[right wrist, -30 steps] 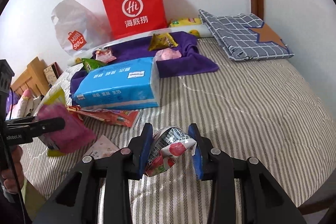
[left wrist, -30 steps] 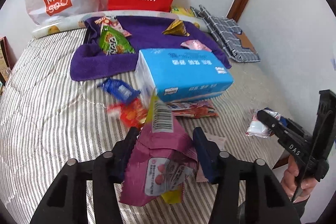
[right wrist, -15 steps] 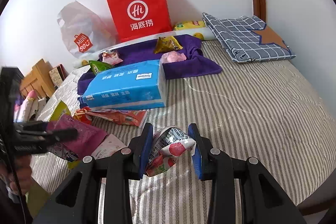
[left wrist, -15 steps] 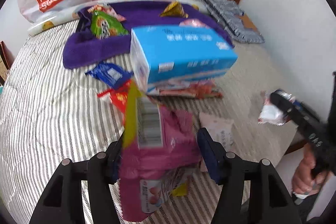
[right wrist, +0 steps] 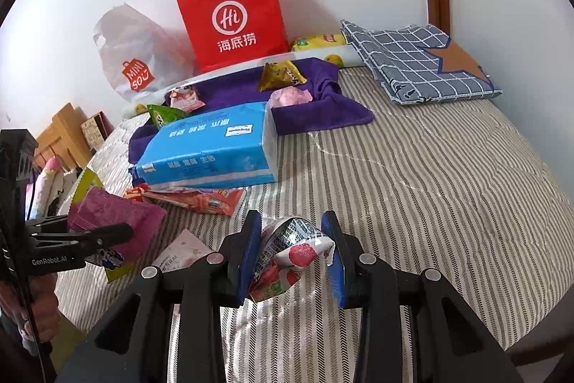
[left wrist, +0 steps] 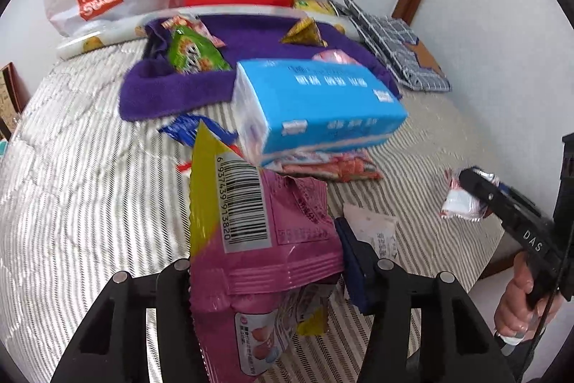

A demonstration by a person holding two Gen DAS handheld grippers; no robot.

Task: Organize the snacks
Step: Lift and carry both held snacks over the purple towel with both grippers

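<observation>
**Both grippers loaded, held over the bed**

Currently the left gripper (left wrist: 265, 261) has the pink snack bag (left wrist: 265, 239) between its jaws. The jaws have just been closing, and the bag stands up between them, barcode side to the camera, yellow edge on the left. Pads appear to press its sides, so it's pinched.

Right gripper (right wrist: 290, 253) is clamped on a small crumpled strawberry wrapper (right wrist: 290, 250), pads tight on both sides, held above the striped bedcover (right wrist: 430, 203).

Layout on the bed:
- Blue tissue pack (left wrist: 315, 106) mid-bed, lying on a red snack packet (left wrist: 333, 167).
- Blue packet (left wrist: 186, 128) just left of the pack.
- Purple towel (left wrist: 172, 88) behind, carrying a green chip bag (left wrist: 193, 54), a gold triangular pack (left wrist: 303, 31) and a pink packet (right wrist: 288, 96).
- Pale flat sachet (right wrist: 181, 250) on the cover, near the left gripper.
- Red paper bag (right wrist: 233, 20) and white plastic bag (right wrist: 132, 60) against the wall.
</observation>
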